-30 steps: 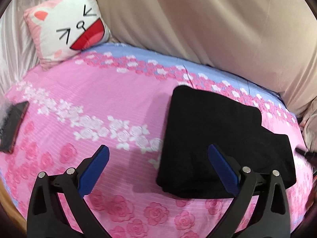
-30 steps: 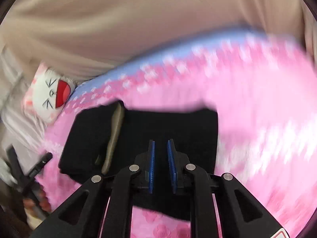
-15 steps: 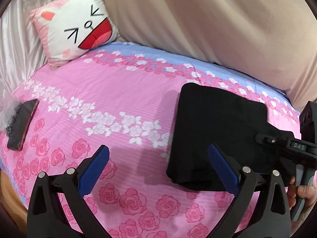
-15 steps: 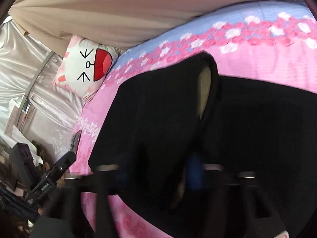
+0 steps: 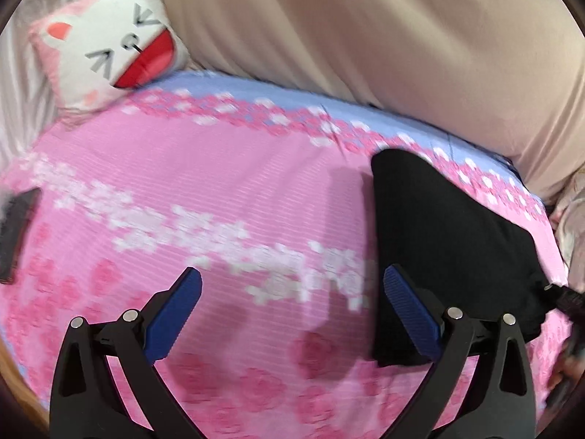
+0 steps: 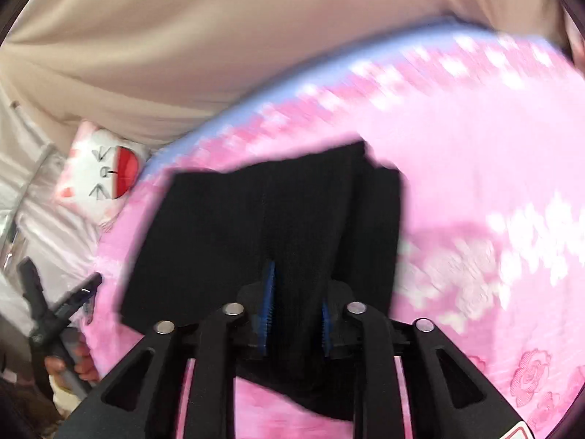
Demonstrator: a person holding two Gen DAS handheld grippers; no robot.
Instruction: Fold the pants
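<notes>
The black pants lie folded on the right side of the pink floral bed sheet. My left gripper hangs open over the sheet with nothing between its blue pads, and its right finger overlaps the pants' left edge. In the right wrist view the pants spread out ahead. A ridge of their black cloth stands between the pads of my right gripper, whose jaws are opening but still press on it. The picture is blurred by motion.
A cat-face pillow leans at the back left against a beige cloth backdrop. A dark flat object lies at the sheet's left edge. A hand holds the left gripper beside the bed.
The right gripper dipped close over the pants and now has black cloth between its pads. The pale lining seen earlier is covered. The left view has shifted, with the pants further right.
</notes>
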